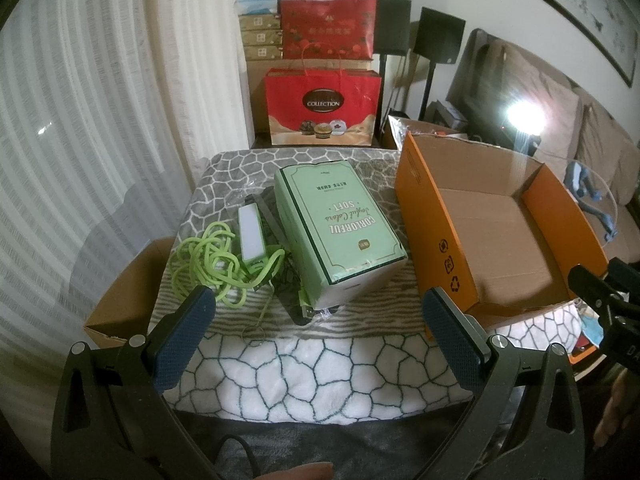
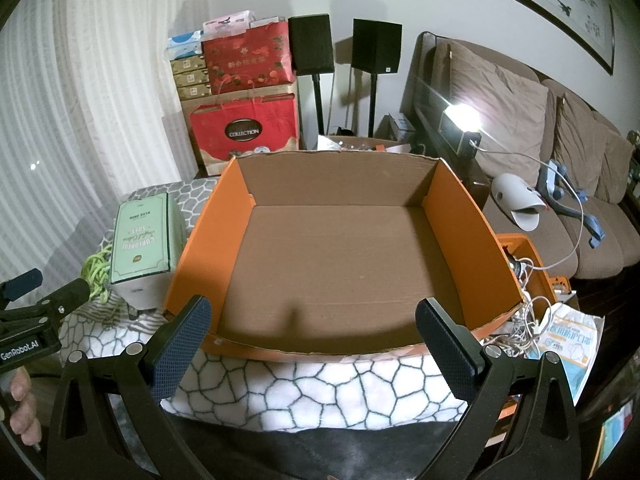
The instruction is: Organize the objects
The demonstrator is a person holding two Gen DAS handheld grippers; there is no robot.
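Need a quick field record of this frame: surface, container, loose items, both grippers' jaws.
surface: patterned blanket over the table
container: orange cardboard box, open top, nothing inside
loose items: green tissue pack left of the box; tangled green cord; small white-faced green device lying on the cord
left gripper: jaws wide open, nothing between them, short of the tissue pack
right gripper: jaws wide open, nothing between them, at the box's near wall
status: nothing in the box yet

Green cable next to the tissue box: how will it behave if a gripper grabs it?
The green cable lies in loose tangled loops, so it is probably floppy and will trail. It looks joined to the small white-faced device, which may get dragged along. Likely light.
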